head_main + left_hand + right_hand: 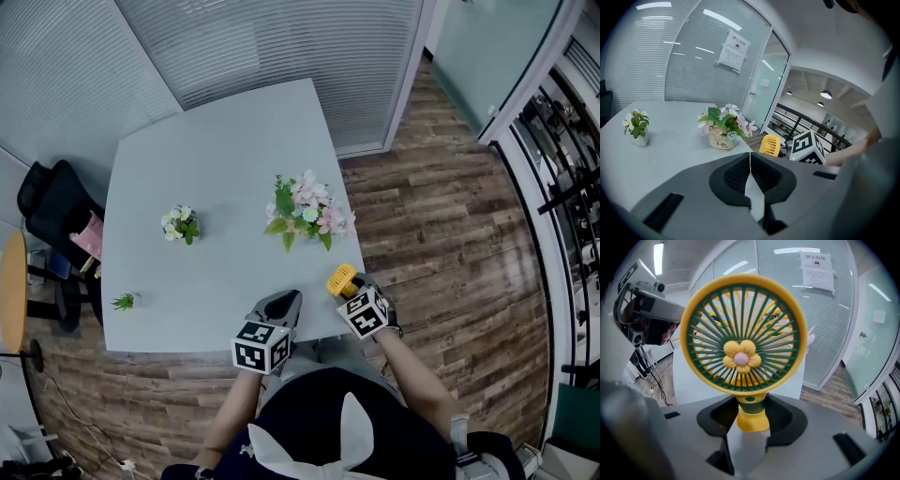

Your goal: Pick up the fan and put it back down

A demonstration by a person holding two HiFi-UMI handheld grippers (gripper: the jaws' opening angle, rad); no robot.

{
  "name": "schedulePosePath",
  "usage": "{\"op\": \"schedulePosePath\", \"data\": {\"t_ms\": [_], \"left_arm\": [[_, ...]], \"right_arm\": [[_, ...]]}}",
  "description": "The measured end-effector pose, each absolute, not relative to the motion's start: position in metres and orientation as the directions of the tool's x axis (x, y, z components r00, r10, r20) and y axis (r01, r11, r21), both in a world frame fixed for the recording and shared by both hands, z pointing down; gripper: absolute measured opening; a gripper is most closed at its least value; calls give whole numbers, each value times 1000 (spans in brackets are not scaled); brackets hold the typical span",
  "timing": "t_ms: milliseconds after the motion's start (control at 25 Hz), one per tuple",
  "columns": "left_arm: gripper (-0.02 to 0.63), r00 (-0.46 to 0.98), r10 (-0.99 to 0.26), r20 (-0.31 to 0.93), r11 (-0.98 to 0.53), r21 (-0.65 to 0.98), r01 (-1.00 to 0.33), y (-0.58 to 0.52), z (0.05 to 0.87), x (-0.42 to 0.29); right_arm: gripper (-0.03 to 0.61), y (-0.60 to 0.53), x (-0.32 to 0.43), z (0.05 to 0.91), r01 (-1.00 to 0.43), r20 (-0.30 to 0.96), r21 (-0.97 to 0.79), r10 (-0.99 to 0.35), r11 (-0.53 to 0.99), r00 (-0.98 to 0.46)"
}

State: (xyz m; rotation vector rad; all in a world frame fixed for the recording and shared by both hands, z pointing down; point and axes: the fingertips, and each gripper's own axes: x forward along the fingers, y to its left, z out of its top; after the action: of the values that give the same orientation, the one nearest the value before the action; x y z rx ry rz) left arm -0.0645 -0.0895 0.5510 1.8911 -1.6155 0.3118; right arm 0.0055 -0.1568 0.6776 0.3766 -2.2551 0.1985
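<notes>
Right gripper (751, 420): jaws clamped on yellow stem of fan (743, 333), round fan head upright above jaws. Left gripper (750, 165): jaws together, nothing between. Fan at near right edge of table (216, 159). Pink flower pot (309, 214) stands near, farther in on table.

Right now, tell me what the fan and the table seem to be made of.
Fan: moulded plastic by the look, smooth with a slight sheen; the thin green grille ribs, yellow rim and flower hub are evenly coloured.
Table: pale grey, matte and even, probably laminate or painted board; its core does not show.
</notes>
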Motion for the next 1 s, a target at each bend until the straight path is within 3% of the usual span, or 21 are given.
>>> {"op": "schedulePosePath", "data": {"t_ms": [1000], "left_arm": [[23,266,-807,528,-115,301,-947,-95,542,-42]], "right_arm": [[184,-170,6,563,-425,665,-71,-275,902,-694]]}}
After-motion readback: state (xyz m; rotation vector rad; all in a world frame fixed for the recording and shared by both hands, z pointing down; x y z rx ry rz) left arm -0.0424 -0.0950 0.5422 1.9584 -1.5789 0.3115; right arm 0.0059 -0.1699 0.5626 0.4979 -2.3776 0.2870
